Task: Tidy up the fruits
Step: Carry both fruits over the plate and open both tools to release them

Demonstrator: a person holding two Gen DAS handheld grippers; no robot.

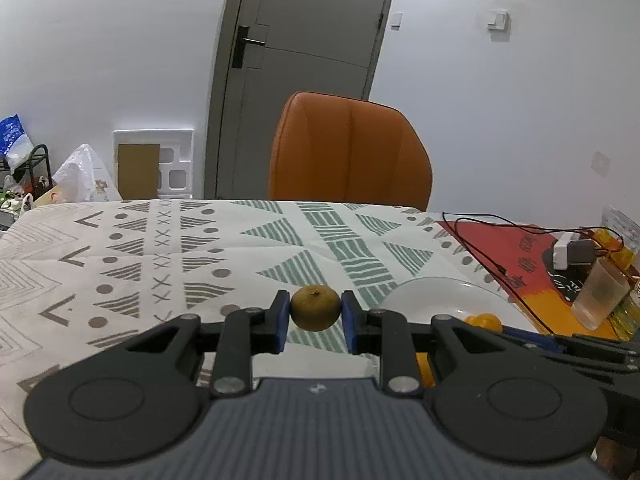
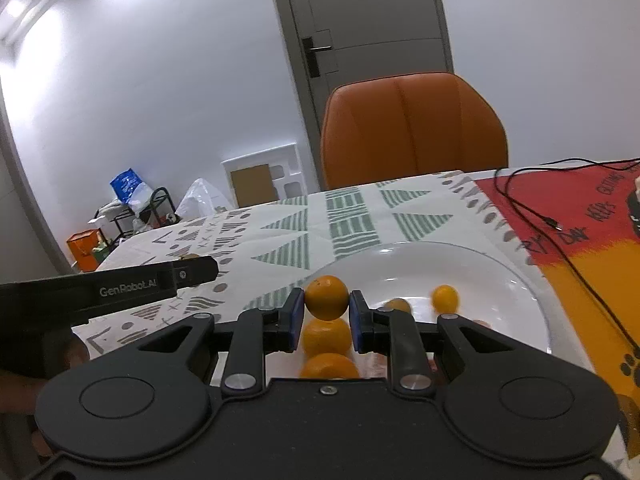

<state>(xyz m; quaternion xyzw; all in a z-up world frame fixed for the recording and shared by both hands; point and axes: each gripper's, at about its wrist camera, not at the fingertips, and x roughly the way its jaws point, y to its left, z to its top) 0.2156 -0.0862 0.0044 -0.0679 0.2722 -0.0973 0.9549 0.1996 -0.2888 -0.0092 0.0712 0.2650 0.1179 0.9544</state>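
- Orange fruits are already gathered on the white plate (image 2: 520, 280): in the right wrist view, two small ones (image 2: 445, 298) lie loose on the plate, and two more (image 2: 326, 336) show below the right gripper (image 2: 325, 312), though I cannot tell if these rest on the plate or on the cloth at its near edge.
- One more orange fruit (image 2: 326, 297) is pinched between the blue pads of the right gripper, one finger on each side of it, and it is held at the near left rim of the plate.
- The brown-green fruit (image 1: 315, 307) is squeezed between the fingers of the left gripper (image 1: 315, 318), above the patterned tablecloth (image 1: 160, 248) on the counter and just to the left of the plate.
- My judgement is that the task is somewhere in the middle: several orange fruits are collected, while both held fruits are not yet put down.
- It seems the orange fruit belongs with the others on the plate; where the brown-green one must go, the pictures do not show, because no second dish is in view.
- No other loose fruit is visible on the cloth.
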